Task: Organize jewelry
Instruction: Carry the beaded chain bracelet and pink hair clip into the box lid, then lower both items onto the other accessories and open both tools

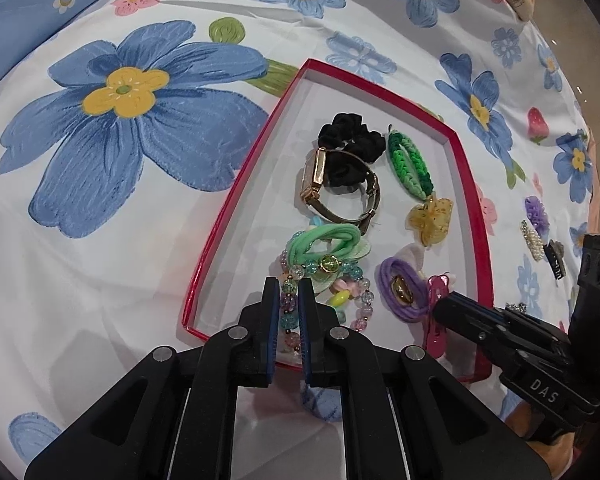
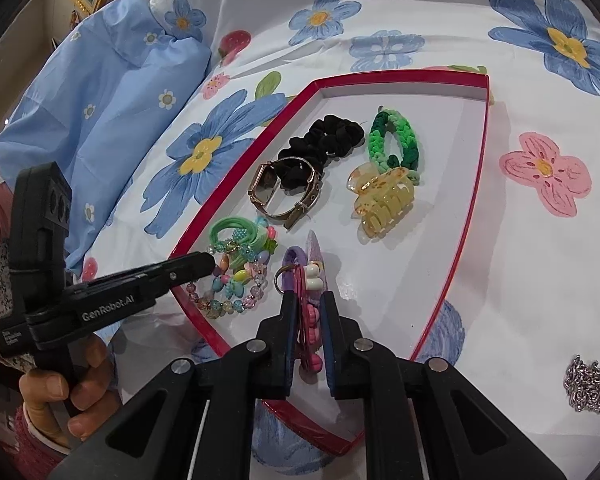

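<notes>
- Left wrist view: the left gripper (image 1: 288, 300) sits over the near edge of the red tray (image 1: 236, 200), its jaws nearly closed on a strand of the bead bracelet (image 1: 324, 300) that lies in the tray's near left corner.
- Right wrist view: the right gripper (image 2: 307, 316) is over the tray's near edge too, jaws narrowed around a pink hair clip (image 2: 306, 320), just beside a purple hair tie (image 2: 290, 264).
- Mid tray holds a gold watch (image 1: 332, 188) touching a black scrunchie (image 1: 348, 148); toward the right edge lie a green braided band (image 1: 410, 164) and a yellow claw clip (image 1: 430, 216).
- Bare white floor shows along the tray's far edge and left edge.
- Outside the tray, on the flowered bedsheet (image 1: 100, 240), a silver chain (image 2: 592, 384) lies well apart from the tray's right edge.
</notes>
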`<state>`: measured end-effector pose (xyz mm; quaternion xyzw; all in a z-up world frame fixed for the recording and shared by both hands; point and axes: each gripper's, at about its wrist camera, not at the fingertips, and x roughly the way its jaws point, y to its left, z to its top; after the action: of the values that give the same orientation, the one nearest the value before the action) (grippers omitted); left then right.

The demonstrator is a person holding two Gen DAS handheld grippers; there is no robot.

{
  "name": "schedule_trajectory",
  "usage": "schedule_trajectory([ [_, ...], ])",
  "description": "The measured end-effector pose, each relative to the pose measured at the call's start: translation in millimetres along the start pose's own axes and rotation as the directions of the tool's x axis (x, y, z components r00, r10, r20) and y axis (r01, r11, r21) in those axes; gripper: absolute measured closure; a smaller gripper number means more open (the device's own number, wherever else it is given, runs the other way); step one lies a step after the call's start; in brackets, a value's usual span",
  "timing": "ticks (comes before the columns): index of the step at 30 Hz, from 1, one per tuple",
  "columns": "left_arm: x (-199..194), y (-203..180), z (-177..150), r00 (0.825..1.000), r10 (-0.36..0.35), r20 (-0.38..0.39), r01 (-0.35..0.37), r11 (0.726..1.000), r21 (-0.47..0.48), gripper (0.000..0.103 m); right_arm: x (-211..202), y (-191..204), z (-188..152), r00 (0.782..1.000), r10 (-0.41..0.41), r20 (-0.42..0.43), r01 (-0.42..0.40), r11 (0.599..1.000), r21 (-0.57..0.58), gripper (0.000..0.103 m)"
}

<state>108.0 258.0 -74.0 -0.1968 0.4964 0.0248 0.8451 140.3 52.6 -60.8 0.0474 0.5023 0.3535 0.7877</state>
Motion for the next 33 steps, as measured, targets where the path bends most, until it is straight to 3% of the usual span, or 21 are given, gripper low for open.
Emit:
schedule_trajectory([
  [4,1,0,1,1.0,0.002,-0.002,-0.002,1.0,-0.004,0.096,0,-1,0,1.0,0.003,0.001,-0.003,1.0,0.003,0.091],
  [16,-5,-1,1,1.0,0.002,0.005,-0.002,1.0,-0.011,0.083,0,2,0,1.0,0.024,-0.006,-0.024,1.0,0.01,0.082],
  [18,-7,-2,1,1.0,0.001,0.009,-0.001,1.0,-0.01,0.077,1,4,0,1.0,0.026,-0.007,-0.026,1.0,0.008,0.079],
  [33,-24,-7,-1,0.999,-0.009,0.035,0.009,1.0,-0.007,0.074,-1,5,-1,1.0,0.014,-0.005,-0.014,1.0,-0.008,0.07],
])
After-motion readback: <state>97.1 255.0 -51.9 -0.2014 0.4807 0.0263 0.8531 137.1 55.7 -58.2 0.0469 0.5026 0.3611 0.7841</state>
